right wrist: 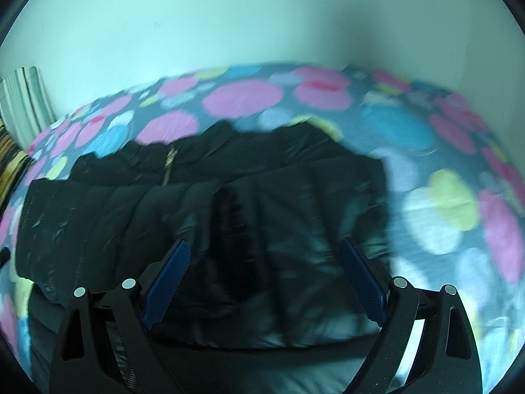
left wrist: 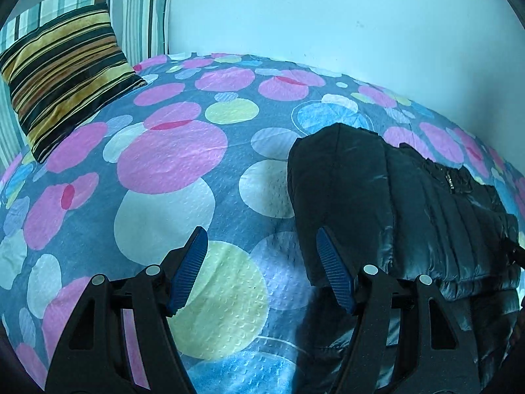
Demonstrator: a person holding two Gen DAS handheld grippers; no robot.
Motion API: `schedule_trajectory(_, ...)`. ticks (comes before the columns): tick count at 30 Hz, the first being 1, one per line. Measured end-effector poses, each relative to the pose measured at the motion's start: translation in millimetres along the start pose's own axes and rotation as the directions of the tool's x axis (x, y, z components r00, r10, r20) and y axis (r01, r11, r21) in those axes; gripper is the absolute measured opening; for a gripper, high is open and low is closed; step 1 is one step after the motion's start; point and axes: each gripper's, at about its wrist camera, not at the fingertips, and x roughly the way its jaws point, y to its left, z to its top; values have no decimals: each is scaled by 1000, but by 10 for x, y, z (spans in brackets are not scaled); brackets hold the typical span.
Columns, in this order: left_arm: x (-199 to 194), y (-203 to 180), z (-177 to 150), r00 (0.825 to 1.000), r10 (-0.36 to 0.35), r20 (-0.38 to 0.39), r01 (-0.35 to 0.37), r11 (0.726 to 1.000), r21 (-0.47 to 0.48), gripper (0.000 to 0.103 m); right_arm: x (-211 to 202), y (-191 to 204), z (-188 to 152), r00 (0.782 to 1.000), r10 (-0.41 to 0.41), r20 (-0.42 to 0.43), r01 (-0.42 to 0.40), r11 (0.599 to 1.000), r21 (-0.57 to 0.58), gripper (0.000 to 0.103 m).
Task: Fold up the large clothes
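Note:
A black quilted puffer jacket [left wrist: 403, 210] lies on the bed, partly folded, with a sleeve laid across its body. In the left wrist view it lies at the right; my left gripper [left wrist: 262, 246] is open and empty over the bedspread, its right finger at the jacket's left edge. In the right wrist view the jacket [right wrist: 203, 216] fills the centre, its zipper visible near the collar. My right gripper [right wrist: 264, 256] is open and empty just above the jacket. That view is blurred.
The bed is covered with a spotted bedspread [left wrist: 170, 157] of pink, blue and yellow circles. A striped cushion [left wrist: 65, 75] leans at the far left against a striped headboard [left wrist: 137, 16]. A pale wall [left wrist: 328, 16] runs behind the bed.

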Motion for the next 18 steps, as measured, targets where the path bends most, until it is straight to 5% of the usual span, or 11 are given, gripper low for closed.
schedule_trajectory(2, 38, -10, -10, 1000, -3, -8, 3, 1000, 2, 69, 108, 68, -19, 999, 19, -26, -19, 1000, -5, 74)
schedule_trajectory(3, 65, -14, -6, 1000, -7, -13, 7, 1000, -1, 69, 137, 102, -49, 999, 24, -39, -24, 1000, -15, 42)
schedule_trajectory(7, 96, -36, 40, 1000, -21, -10, 21, 1000, -13, 69, 170, 162, -48, 998, 35, -52, -38, 998, -47, 18)
schedule_trajectory(10, 96, -69, 112, 999, -37, 4, 37, 999, -18, 70, -23, 114, 3, 999, 42, -5, -42, 998, -43, 13)
schedule_trajectory(13, 125, -164, 165, 999, -42, 8, 42, 999, 5, 70, -188, -9, 61, 997, -42, 63, 45, 998, -52, 12)
schedule_trajectory(18, 243, -418, 223, 999, -29, 13, 28, 997, 73, 70, -199, -377, 61, 988, -146, 53, 147, 989, -25, 12)
